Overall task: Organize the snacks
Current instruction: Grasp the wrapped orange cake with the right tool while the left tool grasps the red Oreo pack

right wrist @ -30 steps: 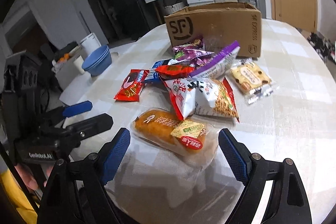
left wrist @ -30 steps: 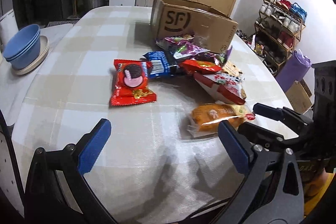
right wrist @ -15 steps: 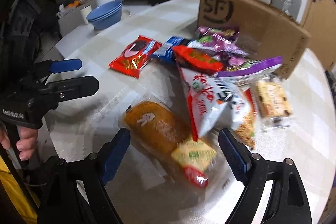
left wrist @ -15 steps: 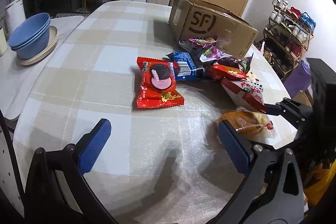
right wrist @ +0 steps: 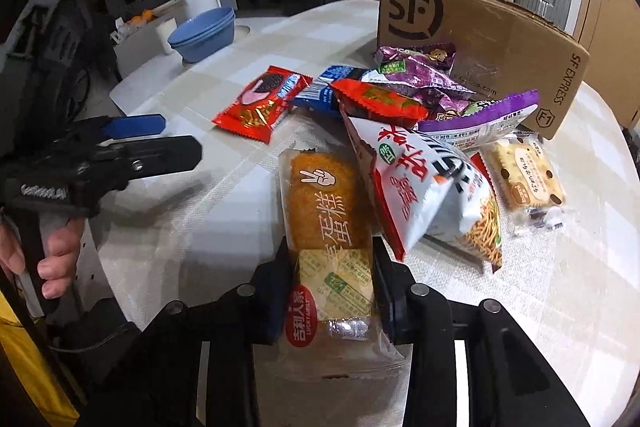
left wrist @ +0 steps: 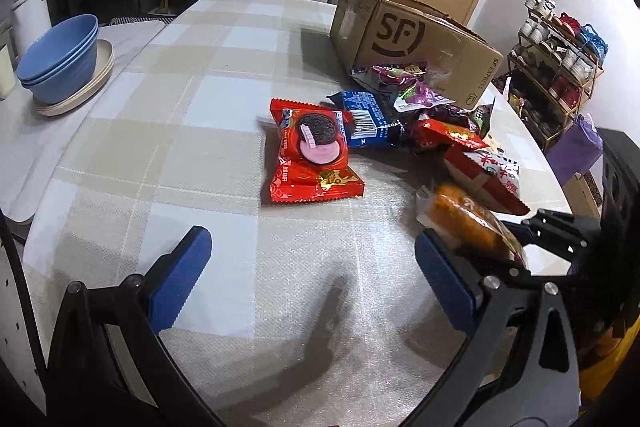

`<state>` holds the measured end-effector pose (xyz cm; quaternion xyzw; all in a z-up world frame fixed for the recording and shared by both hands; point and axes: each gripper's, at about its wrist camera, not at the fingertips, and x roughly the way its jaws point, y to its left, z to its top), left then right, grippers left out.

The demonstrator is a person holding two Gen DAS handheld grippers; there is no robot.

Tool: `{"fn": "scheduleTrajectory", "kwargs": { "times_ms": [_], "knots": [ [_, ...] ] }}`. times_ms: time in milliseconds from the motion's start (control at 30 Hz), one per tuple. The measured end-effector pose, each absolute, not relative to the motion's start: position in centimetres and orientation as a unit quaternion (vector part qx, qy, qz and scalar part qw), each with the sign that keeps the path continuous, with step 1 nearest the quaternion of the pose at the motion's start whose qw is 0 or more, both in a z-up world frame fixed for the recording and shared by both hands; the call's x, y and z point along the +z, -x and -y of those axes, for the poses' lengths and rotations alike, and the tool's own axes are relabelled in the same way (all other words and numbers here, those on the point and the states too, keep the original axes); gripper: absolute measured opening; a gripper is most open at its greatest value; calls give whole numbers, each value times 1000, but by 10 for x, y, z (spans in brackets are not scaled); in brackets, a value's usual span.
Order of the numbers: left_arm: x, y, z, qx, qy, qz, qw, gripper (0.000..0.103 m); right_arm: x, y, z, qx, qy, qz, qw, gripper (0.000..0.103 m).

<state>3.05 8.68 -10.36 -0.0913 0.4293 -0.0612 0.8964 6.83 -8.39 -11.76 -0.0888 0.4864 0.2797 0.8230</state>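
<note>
My right gripper [right wrist: 332, 291] is shut on an orange cake packet [right wrist: 326, 223], its near end between the blue pads; the packet also shows in the left wrist view [left wrist: 468, 219]. My left gripper [left wrist: 308, 267] is open and empty above the table, in front of a red Oreo packet [left wrist: 312, 155]. It shows in the right wrist view [right wrist: 136, 137] at the left. A pile of snacks lies before the SF cardboard box [right wrist: 480, 39]: a red-and-white noodle bag [right wrist: 420, 183], a purple bag [right wrist: 480, 125], a blue packet [left wrist: 366, 119], a cracker packet [right wrist: 524, 179].
The box also shows in the left wrist view [left wrist: 412, 35]. Blue bowls [left wrist: 60, 59] on a plate stand at the table's far left. The checked tablecloth [left wrist: 180, 131] covers a round table. A shoe rack [left wrist: 556, 63] stands beyond the right edge.
My right gripper has closed on the orange cake packet and turned it end-on. My left gripper has drifted left, staying open.
</note>
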Motion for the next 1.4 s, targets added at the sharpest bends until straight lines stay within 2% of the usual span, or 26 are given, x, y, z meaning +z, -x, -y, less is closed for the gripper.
{"fn": "scheduleTrajectory", "kwargs": {
  "times_ms": [500, 733, 1167, 1200, 1300, 1333, 1400],
  "knots": [
    [-101, -37, -98, -28, 91, -433, 896, 101, -82, -47, 124, 319, -73, -438, 837, 36],
    [-93, -64, -98, -17, 81, -435, 897, 101, -71, -36, 139, 316, -89, -423, 845, 36],
    [-114, -124, -84, -12, 63, -484, 873, 101, -78, -39, 141, 325, -100, -423, 840, 36],
    [-117, -128, -84, -10, 63, -490, 869, 100, -79, -40, 141, 325, -99, -424, 839, 36],
    [-122, -135, -84, -10, 66, -497, 865, 88, -82, -43, 140, 323, -101, -428, 838, 36],
    [-122, -137, -83, -16, 66, -496, 866, 79, -83, -44, 141, 323, -103, -428, 838, 36],
    [-121, -137, -84, -19, 65, -493, 867, 67, -84, -45, 142, 320, -105, -430, 838, 36]
  ]
}}
